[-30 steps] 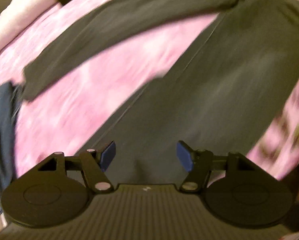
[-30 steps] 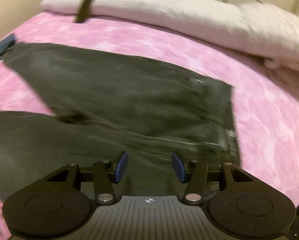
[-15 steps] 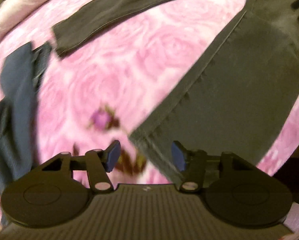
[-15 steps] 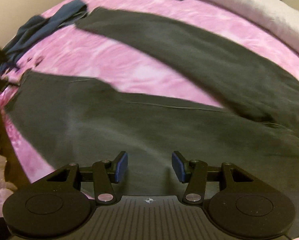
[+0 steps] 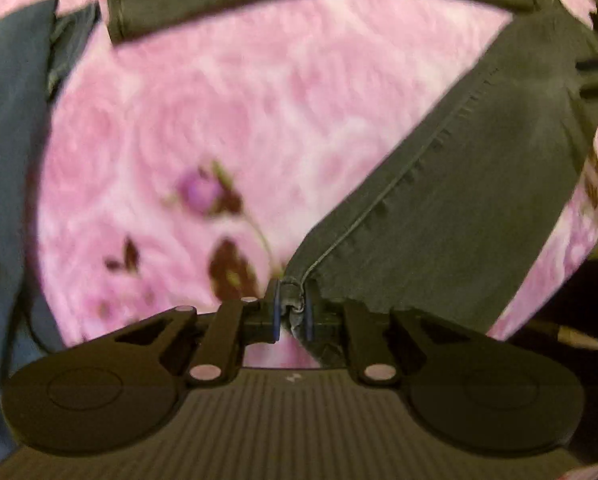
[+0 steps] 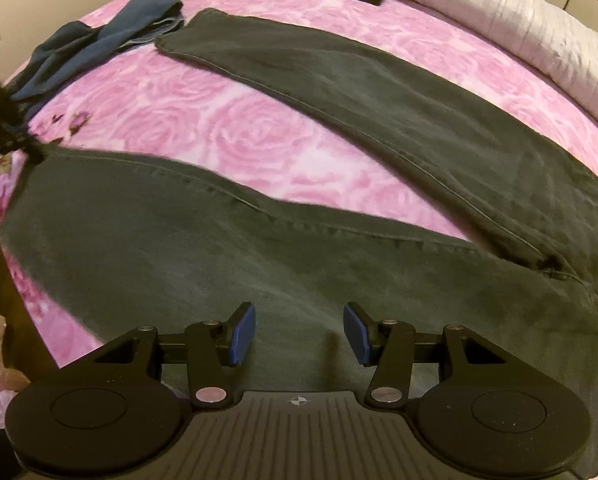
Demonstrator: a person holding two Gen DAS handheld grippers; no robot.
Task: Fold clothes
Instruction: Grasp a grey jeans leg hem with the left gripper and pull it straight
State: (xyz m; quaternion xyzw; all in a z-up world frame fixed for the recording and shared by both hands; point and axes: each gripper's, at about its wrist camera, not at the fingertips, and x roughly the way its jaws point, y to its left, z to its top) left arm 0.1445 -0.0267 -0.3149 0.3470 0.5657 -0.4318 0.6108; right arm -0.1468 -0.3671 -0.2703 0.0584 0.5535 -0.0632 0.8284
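Observation:
Dark grey trousers [image 6: 339, 152] lie spread on a pink rose-patterned bedspread [image 6: 227, 120], legs apart in a V. In the left wrist view the near leg [image 5: 459, 200] ends at its hem corner, and my left gripper [image 5: 291, 316] is closing on that corner, its blue pads pressing the seam edge. The far leg's hem [image 5: 147, 8] lies at the top. My right gripper [image 6: 299, 334] hovers above the near leg's thigh area with its jaws apart and nothing between them. The left gripper [image 6: 3, 120] shows as a dark shape at the left edge of the right wrist view.
A blue garment [image 6: 99, 44] lies crumpled at the far left of the bed, also along the left in the left wrist view [image 5: 11, 160]. A pale rolled quilt [image 6: 519, 28] runs along the back. The bed's edge [image 5: 579, 240] drops off at right.
My left gripper slid down the trouser leg to its hem corner and closed its jaws onto it. The right gripper swept left over the trousers, then held still with jaws unchanged.

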